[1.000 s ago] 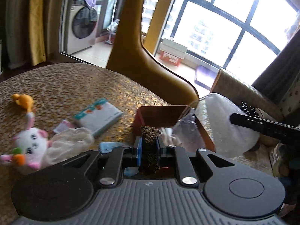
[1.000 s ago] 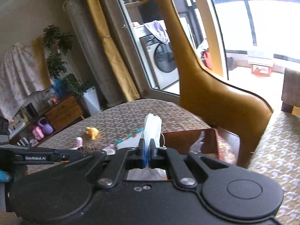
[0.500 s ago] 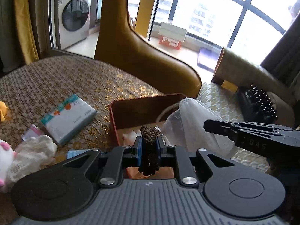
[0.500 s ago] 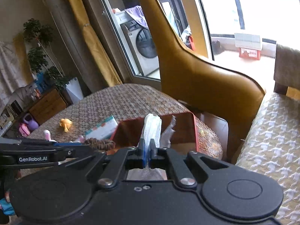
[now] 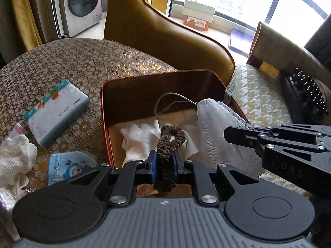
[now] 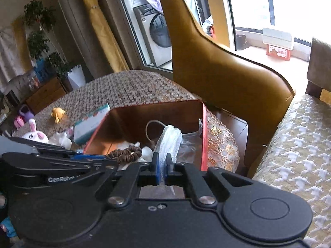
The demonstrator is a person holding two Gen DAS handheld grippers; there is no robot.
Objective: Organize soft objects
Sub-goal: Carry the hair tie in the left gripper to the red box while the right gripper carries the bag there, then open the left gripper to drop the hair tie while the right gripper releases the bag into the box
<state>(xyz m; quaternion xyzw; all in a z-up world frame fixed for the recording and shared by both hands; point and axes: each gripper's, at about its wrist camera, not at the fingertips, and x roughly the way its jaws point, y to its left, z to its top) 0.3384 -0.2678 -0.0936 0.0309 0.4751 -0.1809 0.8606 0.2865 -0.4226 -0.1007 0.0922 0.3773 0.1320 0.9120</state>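
Scrunchie (image 5: 165, 144), brown and ruffled, sits pinched between the blue pads of my left claw (image 5: 164, 161), its loop sticking out ahead of the fingertips over the open red box (image 5: 144, 78). From the right wrist view I see that same scrunchie (image 6: 126, 154) at the tip of the left claw (image 6: 103, 157), over the near left part of the box (image 6: 203, 128). My right claw (image 6: 162, 165) is closed narrow on a white mesh bag (image 6: 169, 140), whose gathered top rises between the pads while the rest hangs out of sight below. In the left wrist view that mesh bag (image 5: 217, 128) bulges over the box's right side, with the right claw (image 5: 244, 136) reaching in from the right. Inside the box I see a crumpled white cloth (image 5: 140, 138), a thin white cord (image 5: 171, 101) and some clear plastic film (image 6: 190, 144). The box stands at the counter (image 5: 62, 62) edge, close to a mustard-yellow chair (image 5: 165, 37). On the counter left of the box lie a tissue pack (image 5: 55, 109), a blue child's face mask (image 5: 68, 165) and a crumpled white fabric (image 5: 14, 155); farther off are a white plush rabbit (image 6: 35, 134) and a small yellow duck toy (image 6: 58, 112).
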